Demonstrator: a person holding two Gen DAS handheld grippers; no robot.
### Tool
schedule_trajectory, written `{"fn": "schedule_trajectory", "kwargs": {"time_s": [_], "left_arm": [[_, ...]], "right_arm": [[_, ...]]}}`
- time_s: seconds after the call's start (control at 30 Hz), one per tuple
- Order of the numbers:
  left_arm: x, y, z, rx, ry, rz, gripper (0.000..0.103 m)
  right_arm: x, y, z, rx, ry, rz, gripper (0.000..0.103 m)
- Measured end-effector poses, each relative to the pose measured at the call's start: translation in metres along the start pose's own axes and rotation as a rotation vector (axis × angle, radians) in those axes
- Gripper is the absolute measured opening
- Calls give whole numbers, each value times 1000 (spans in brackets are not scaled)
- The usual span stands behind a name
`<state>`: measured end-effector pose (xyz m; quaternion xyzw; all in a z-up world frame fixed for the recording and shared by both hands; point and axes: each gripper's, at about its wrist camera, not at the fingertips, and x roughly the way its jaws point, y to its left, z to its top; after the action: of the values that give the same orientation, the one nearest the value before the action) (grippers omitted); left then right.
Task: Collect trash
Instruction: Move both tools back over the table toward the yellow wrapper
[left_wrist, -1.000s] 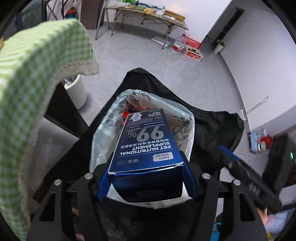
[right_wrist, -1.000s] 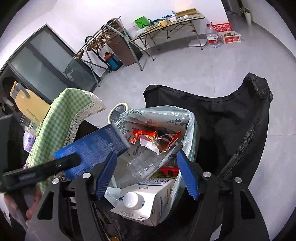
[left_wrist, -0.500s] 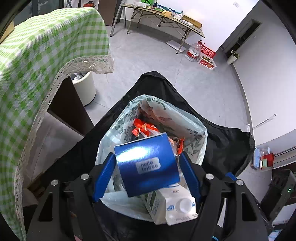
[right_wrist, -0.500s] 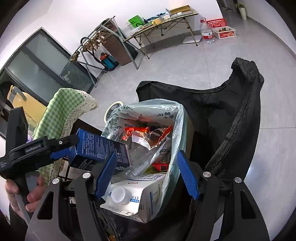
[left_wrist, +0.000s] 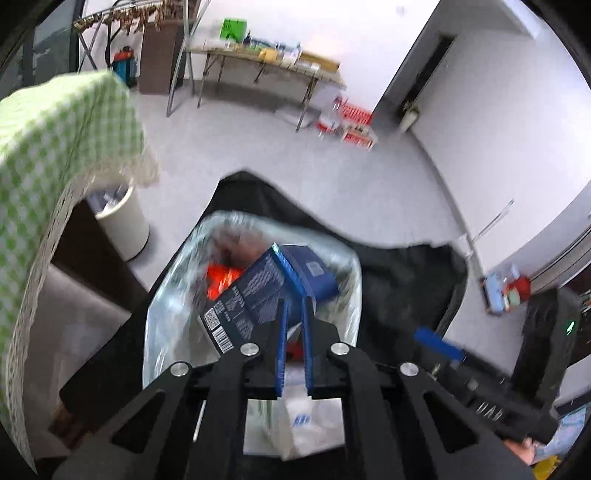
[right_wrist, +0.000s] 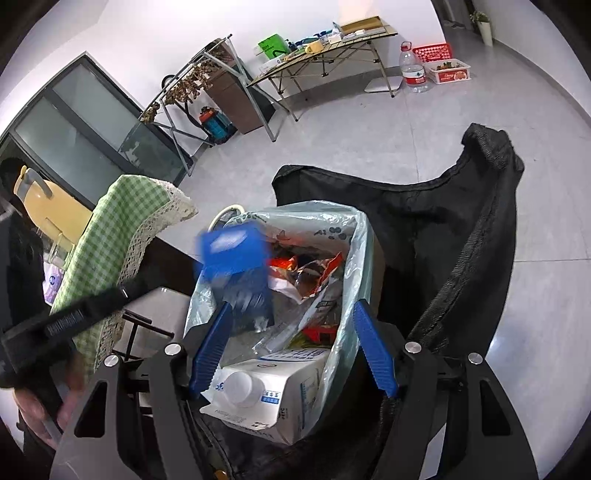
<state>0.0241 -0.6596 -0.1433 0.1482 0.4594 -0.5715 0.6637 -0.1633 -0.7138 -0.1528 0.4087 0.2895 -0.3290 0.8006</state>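
Bottom centre, left gripper (left_wrist: 293, 306) just snapped closed, empty; blue box (left_wrist: 273, 291) loose in trash bag (left_wrist: 162, 314). Lower frame, right gripper (right_wrist: 291, 317) spread wide, holding nothing.

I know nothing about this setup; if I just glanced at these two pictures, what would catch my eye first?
Probably the blue box, blurred, tipping into the translucent trash bag at the centre, above crumpled wrappers and a white milk carton at the near end. In the left wrist view the left gripper stands shut in front of the box, its jaws just closed with nothing between them. The green checked tablecloth hanging at the left also stands out.
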Motion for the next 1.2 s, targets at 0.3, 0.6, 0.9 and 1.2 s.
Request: {"fn": "schedule_trajectory", "kwargs": {"time_s": [0.3,0.6,0.9,1.2], "left_arm": [[21,5,-13,36,142,66,20],[-51,6,-29,113,-18,268,70],[-160,8,-51,139,-215,353,88],[-292,32,-95,42,-420,454,95]], "right_arm": [[-1,-11,-1,19,0,-12,65],[-8,5,2,-21,-13,-10,65],[-23,44,8,-91,-56,-18,65],[-61,110,21,-206,-144,25,69]]}}
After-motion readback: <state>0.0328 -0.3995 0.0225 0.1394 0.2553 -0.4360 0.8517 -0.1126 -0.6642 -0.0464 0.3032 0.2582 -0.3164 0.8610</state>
